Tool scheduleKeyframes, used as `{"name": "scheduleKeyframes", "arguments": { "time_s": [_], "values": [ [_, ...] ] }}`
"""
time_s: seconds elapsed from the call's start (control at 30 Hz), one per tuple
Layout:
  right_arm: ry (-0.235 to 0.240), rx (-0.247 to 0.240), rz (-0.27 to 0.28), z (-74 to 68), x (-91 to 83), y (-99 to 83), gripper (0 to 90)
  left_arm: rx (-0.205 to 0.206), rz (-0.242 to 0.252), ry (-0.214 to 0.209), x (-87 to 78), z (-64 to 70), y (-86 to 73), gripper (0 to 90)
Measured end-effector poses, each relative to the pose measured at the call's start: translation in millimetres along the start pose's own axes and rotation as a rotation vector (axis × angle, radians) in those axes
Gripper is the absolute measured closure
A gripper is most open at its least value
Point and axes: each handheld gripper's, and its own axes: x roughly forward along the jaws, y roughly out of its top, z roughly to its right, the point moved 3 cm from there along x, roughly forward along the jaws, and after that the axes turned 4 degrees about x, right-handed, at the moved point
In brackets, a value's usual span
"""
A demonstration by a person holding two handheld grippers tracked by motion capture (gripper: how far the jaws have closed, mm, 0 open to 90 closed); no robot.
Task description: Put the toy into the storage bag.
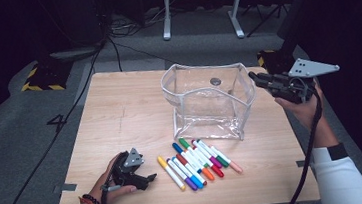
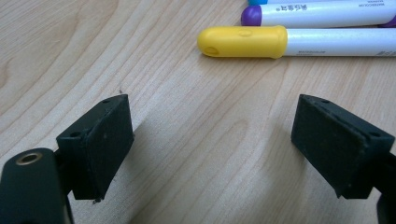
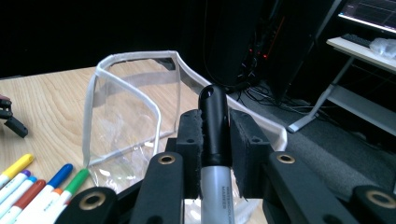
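While the right gripper (image 3: 215,140) is clenching a black marker (image 3: 214,121) beside the clear pouch (image 1: 209,102), the left gripper (image 2: 210,149) (jaws spread) is resting on the desk (image 1: 120,113) near the yellow marker (image 2: 243,42).

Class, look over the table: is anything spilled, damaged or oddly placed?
Nothing stands out. The markers lie in a tidy row, the clear pouch stands open and upright, and the right gripper grips a black-capped marker beside its rim.

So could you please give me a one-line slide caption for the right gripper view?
Right gripper shut on a black-capped marker, poised at the open clear pouch.
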Motion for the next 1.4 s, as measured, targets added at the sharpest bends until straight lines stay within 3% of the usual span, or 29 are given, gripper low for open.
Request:
{"name": "scheduleKeyframes", "arguments": {
  "time_s": [0.3, 0.33, 0.63, 0.83, 0.93, 1.07, 1.17, 1.2, 1.27, 1.37, 1.4],
  "values": [
    [0.035, -0.036, -0.03, -7.7, 31.5, 26.3, 74.9, 0.0, -0.001, 0.0, -0.1, 0.0, 0.0, 13.2],
    [0.047, -0.035, -0.042, -8.7, 43.1, 30.8, 74.9, 0.0, -0.001, 0.0, -0.1, 0.0, 0.0, 13.2],
    [0.06, -0.059, -0.128, -17.1, 89.7, 37.2, 74.8, 0.005, -0.002, -0.001, -0.4, -0.2, -0.3, 13.2],
    [0.069, -0.056, -0.217, -16.2, 114.5, 27.4, 74.9, 0.005, -0.002, -0.001, -0.4, -0.2, -0.4, 13.2],
    [0.062, -0.039, -0.32, -11.4, 131.8, 14.6, 74.8, 0.005, -0.002, -0.001, -0.4, -0.2, -0.3, 13.2],
    [0.044, -0.038, -0.395, -7.7, 141.9, 6.7, 74.9, 0.005, -0.002, -0.001, -0.4, -0.2, -0.3, 13.2],
    [0.044, -0.024, -0.416, -6.5, 143.9, 5.6, 74.9, 0.005, -0.002, -0.001, -0.4, -0.3, -0.3, 13.2],
    [0.052, -0.01, -0.475, -5.3, 147.1, 2.8, 74.9, 0.005, -0.002, -0.001, -0.4, -0.2, -0.3, 13.2],
    [0.05, -0.017, -0.52, -5.2, 150.1, 0.2, 74.9, 0.005, -0.002, -0.001, -0.4, -0.2, -0.3, 13.2],
    [0.083, -0.03, -0.581, -8.1, 154.2, -3.0, 74.8, 0.005, -0.001, -0.001, -0.4, -0.2, -0.4, 13.2],
    [0.117, -0.043, -0.61, -11.1, 155.7, -4.3, 74.8, 0.005, -0.001, -0.001, -0.4, -0.2, -0.4, 13.2]
  ]
}}
